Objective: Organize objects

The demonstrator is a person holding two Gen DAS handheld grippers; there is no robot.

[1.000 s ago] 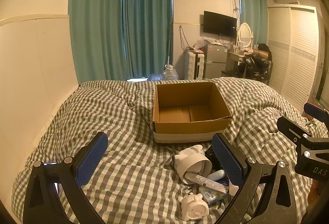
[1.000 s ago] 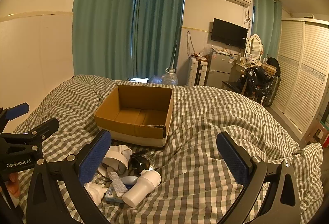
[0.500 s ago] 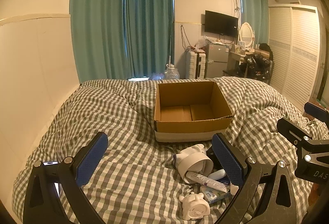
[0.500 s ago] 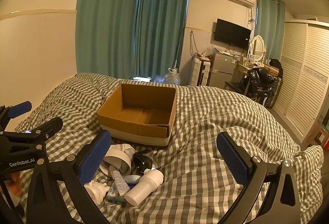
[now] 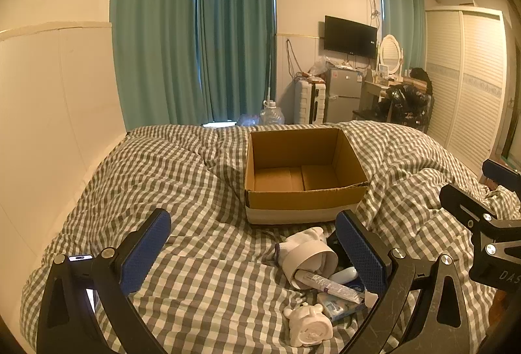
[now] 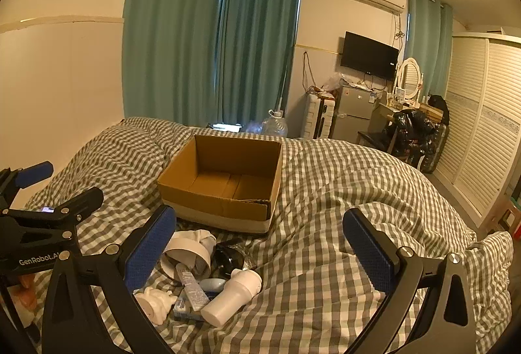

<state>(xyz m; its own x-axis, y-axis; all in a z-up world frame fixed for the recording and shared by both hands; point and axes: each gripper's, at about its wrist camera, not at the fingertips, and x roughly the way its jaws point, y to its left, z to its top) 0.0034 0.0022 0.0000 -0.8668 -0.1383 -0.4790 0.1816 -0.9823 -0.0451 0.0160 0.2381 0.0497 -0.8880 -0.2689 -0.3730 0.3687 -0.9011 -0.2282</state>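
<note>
An open, empty cardboard box (image 5: 302, 178) sits on the checked bed; it also shows in the right wrist view (image 6: 224, 181). In front of it lies a small heap: a white bowl with a cloth (image 5: 309, 253), a toothpaste tube (image 5: 329, 284), a white pig figure (image 5: 309, 326), a white bottle (image 6: 232, 295) and a dark object (image 6: 229, 256). My left gripper (image 5: 254, 250) is open and empty, just left of the heap. My right gripper (image 6: 260, 250) is open and empty, above the heap's right side.
The checked duvet (image 5: 182, 178) is rumpled, with a high fold on the right (image 6: 374, 178). A white headboard wall (image 5: 49, 113) runs along the left. Teal curtains, a water jug (image 5: 272, 115), a fridge and a wardrobe (image 6: 482, 126) stand beyond the bed.
Both grippers have tilted or shifted slightly, so the box and heap sit a little lower in view. Both stay open and nothing on the bed has moved.
</note>
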